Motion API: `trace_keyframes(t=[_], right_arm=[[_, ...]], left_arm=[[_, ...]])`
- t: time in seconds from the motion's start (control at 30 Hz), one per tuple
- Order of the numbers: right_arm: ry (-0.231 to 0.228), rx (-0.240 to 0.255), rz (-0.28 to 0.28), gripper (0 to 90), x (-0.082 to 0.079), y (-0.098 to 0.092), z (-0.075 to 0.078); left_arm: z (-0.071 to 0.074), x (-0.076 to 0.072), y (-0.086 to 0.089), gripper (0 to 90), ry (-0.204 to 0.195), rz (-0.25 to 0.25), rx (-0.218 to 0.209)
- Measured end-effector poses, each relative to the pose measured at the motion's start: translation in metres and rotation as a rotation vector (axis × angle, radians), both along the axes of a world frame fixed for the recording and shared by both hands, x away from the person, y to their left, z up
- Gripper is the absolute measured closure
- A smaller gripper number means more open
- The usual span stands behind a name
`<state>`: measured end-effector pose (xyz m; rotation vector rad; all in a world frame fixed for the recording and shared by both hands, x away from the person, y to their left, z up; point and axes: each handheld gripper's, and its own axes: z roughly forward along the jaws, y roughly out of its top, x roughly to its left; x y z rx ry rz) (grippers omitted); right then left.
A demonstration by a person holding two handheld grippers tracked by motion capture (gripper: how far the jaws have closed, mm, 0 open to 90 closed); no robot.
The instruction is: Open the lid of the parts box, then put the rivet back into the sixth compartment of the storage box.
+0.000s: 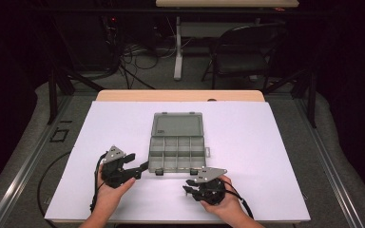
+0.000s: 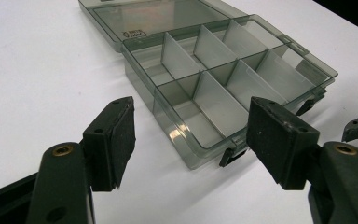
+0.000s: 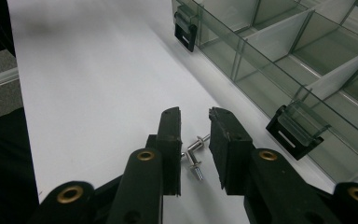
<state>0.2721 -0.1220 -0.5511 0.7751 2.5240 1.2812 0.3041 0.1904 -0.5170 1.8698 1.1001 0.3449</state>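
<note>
high view: above, facing forward-down, far | gripper views: low, close along jaws | shared: clear grey plastic compartment box (image 1: 178, 148) (image 2: 223, 79) (image 3: 303, 60)

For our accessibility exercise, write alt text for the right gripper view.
Two black jaws of the right gripper stand slightly apart over small silver screws lying on the white table, not gripping them. Beside them, at upper right, sits an open clear compartment box with black latches.
</note>
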Motion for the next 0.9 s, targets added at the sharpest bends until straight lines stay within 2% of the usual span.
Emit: trace_keyframes(t=[0.7,0.8,0.9], right_arm=[[0.006,-0.022,0.022,75.9,0.0017,0.0035,-0.0014],[-0.001,-0.038,0.023,77.0,0.0012,0.0049,-0.0021],[0.012,-0.055,0.026,78.1,0.0024,0.0058,-0.0043]], left_arm=[[-0.0011,-0.0026,0.0039,32.6,0.003,0.013,0.003],[-0.0014,-0.0029,0.0043,32.6,0.005,0.014,0.005],[-0.0012,-0.0032,0.0051,32.6,0.005,0.014,0.003]])
